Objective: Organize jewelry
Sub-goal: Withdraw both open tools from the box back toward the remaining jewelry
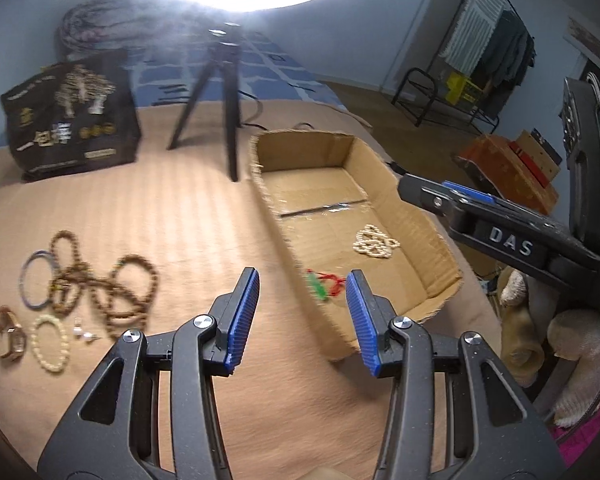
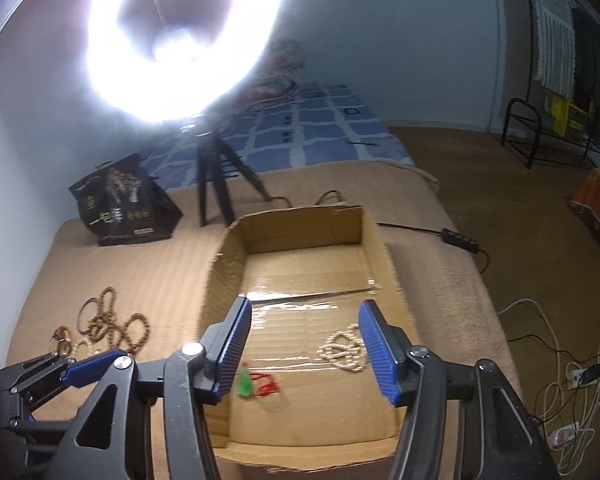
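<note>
- Pearls (image 2: 343,350) and a green pendant (image 2: 245,385) lie inside the box (image 2: 228,256).
- Left gripper (image 1: 302,280) and right gripper (image 2: 304,314) hover above the box, both open, empty.

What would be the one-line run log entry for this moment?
left claw: open, empty | right claw: open, empty | cardboard box: pearl necklace, green pendant inside | wooden beads: outside on blanket
</note>
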